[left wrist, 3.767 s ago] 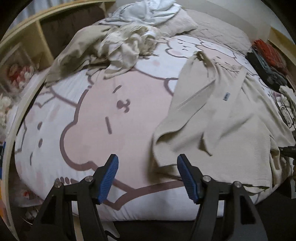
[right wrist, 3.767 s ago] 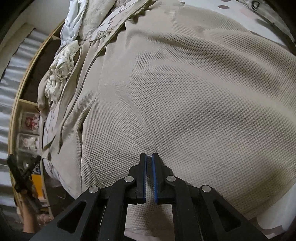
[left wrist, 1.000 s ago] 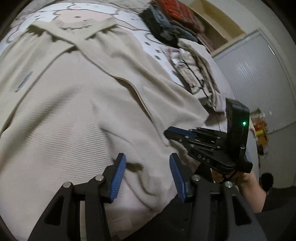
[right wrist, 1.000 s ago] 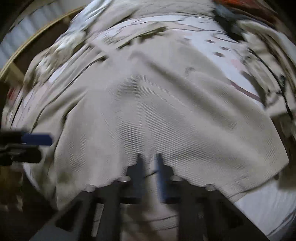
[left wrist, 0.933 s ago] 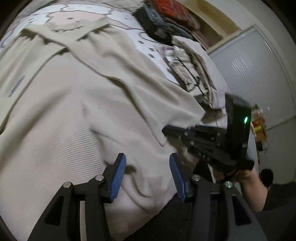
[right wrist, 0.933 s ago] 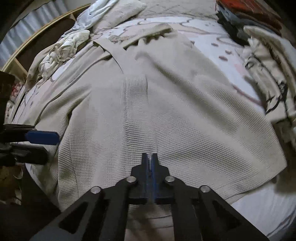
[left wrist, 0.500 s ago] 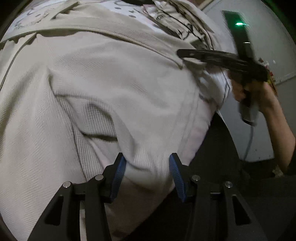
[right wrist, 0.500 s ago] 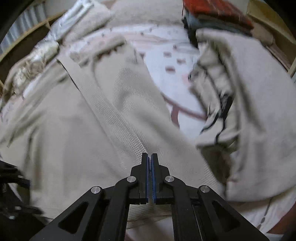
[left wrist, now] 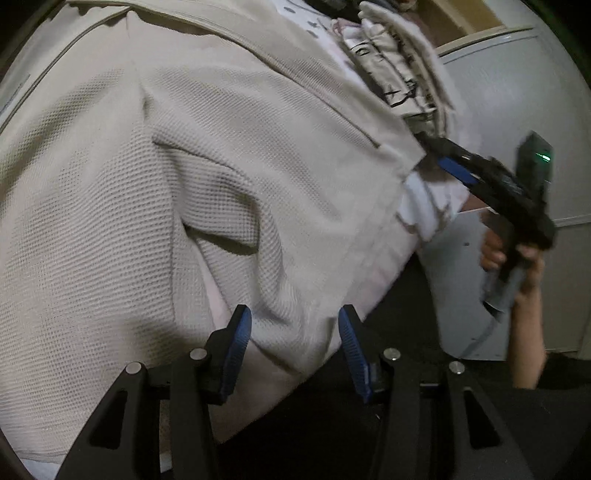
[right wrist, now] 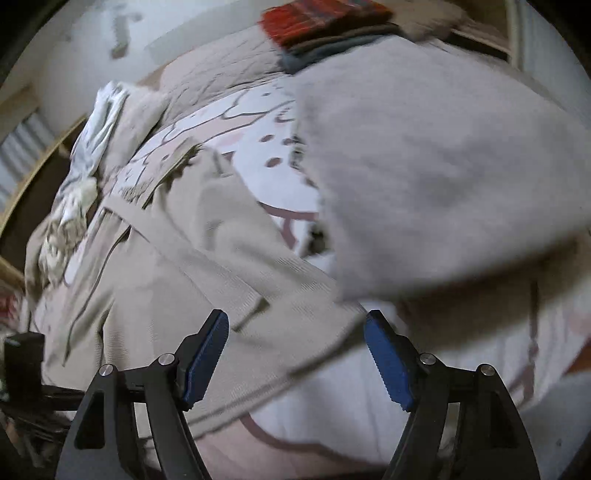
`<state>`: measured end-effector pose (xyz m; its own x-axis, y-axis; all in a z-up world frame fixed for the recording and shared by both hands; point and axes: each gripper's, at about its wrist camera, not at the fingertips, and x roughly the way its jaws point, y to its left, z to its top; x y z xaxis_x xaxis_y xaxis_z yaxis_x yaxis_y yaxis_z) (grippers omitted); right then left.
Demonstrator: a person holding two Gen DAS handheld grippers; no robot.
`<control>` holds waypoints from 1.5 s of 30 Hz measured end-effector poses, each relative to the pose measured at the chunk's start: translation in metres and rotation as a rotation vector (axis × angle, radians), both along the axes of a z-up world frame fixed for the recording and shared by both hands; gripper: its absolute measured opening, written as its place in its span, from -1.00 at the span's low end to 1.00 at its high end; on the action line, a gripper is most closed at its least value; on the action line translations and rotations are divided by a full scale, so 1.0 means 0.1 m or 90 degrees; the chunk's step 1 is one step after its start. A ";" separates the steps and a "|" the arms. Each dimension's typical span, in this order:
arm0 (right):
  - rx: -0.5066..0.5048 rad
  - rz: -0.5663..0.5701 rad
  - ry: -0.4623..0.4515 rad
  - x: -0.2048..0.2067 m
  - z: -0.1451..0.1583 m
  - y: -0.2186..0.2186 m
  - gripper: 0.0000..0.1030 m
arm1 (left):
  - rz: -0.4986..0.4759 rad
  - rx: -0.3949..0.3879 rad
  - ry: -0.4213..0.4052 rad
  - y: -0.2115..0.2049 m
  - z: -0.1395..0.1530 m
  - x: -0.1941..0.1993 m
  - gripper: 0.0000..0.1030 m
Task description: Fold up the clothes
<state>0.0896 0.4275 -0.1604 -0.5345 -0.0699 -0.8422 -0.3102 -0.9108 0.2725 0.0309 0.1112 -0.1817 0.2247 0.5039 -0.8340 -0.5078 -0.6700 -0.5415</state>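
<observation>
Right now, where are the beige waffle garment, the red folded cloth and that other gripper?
beige waffle garment (left wrist: 229, 155), left wrist view, middle of the fabric.
red folded cloth (right wrist: 317, 18), right wrist view, top face.
right gripper (left wrist: 448, 162), left wrist view, fingertips.

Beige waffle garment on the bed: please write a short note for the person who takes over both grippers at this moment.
Left gripper: open, its blue pads on either side of a raised fold at the near hem of the beige waffle garment; nothing pinched.
Right gripper: open, over the garment's right edge; nothing held.
Garment: spread on the cartoon-print bed sheet, near hem hanging over the bed edge, still wrinkled.
Folded stack with the red plaid item: at the far right of the bed.
Crumpled clothes pile: far left, not folded yet.
Done: garment laid out. Left: smooth it, fold it, then do the pile.
</observation>
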 end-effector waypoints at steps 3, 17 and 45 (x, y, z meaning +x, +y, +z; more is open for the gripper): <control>-0.030 -0.048 -0.010 0.15 -0.09 0.14 0.47 | -0.031 -0.036 0.017 0.06 0.00 0.05 -0.09; -0.183 -0.123 0.002 -0.05 -0.51 0.19 0.15 | -0.135 -0.122 0.025 0.04 -0.12 0.38 -0.97; -0.142 -0.116 0.021 0.05 -0.42 0.10 -0.77 | -0.153 -0.075 0.084 0.49 -0.11 0.06 -0.56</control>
